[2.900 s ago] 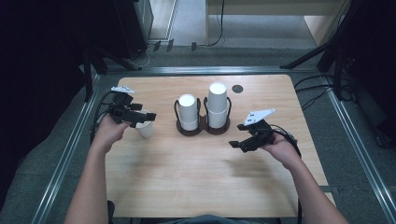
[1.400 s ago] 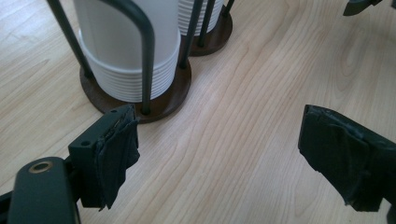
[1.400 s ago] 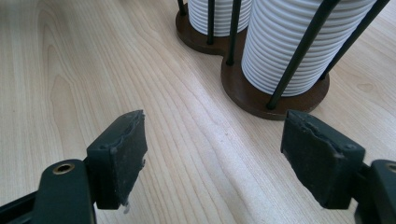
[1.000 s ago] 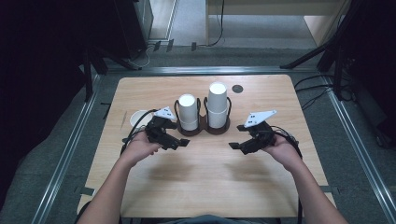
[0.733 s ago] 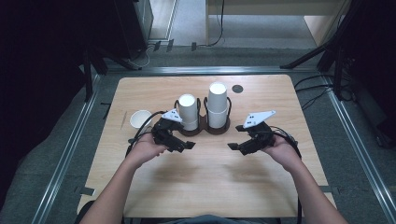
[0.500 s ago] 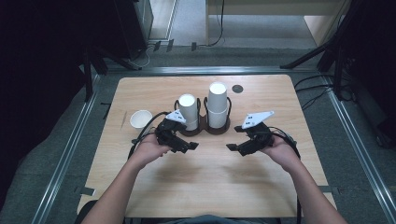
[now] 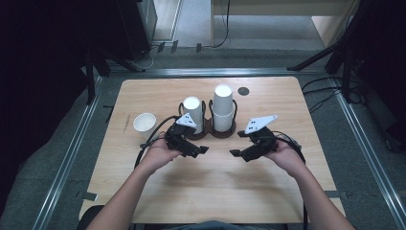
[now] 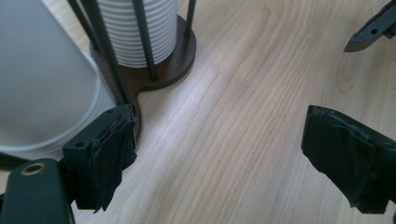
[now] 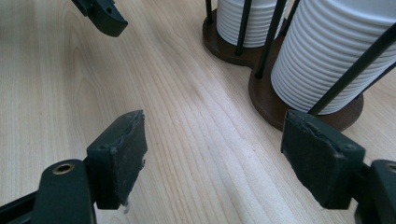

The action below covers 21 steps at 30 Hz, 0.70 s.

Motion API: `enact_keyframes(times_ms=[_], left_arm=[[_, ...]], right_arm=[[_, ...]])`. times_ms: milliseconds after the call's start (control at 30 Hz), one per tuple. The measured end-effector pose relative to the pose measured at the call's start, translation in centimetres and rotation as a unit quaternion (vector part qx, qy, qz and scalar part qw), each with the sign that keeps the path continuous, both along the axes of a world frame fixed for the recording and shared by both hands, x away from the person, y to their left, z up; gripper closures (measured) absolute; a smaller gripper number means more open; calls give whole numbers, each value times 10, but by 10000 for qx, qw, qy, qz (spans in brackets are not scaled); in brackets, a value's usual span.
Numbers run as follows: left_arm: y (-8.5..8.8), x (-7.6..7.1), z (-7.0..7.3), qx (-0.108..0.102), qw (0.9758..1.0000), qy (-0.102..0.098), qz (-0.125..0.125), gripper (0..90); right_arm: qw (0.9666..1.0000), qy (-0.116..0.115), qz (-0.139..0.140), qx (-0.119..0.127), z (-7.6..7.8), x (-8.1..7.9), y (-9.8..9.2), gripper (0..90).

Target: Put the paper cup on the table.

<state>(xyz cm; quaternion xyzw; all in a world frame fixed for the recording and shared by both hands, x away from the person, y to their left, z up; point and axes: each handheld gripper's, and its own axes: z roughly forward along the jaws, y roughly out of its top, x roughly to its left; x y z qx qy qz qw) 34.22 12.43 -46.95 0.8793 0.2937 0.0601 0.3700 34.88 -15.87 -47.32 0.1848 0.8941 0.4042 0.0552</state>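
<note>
The left gripper (image 7: 200, 152) is now in front of the cup holder (image 7: 208, 129), near the middle of the desk (image 7: 287, 105). A few seconds ago it was at the left side, where it held a single paper cup (image 7: 144, 125). That cup now stands upright and alone on the desk, well apart from the holder, with its mouth up. The left gripper has its jaws wide apart and holds nothing; in the left gripper view the shorter cup stack (image 8: 42, 79) is just beside its left jaw. The right gripper (image 7: 239, 154) is also wide open and empty, and it has hardly moved. I judge that one cup is delivered and the left gripper comes back to take the next one.
</note>
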Motion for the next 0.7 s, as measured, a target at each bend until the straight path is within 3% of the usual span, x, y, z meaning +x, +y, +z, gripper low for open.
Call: enact_keyframes(times_ms=[433,700], left_arm=[[-7,-2,-1,-81,9999,-65,-17,103],[-6,-1,-3,-23,10000,-44,-15,103]], right_arm=[[10000,-3,23,-41,0,-1,2,225],[10000,-10,30,-54,-1,-1,3,225]])
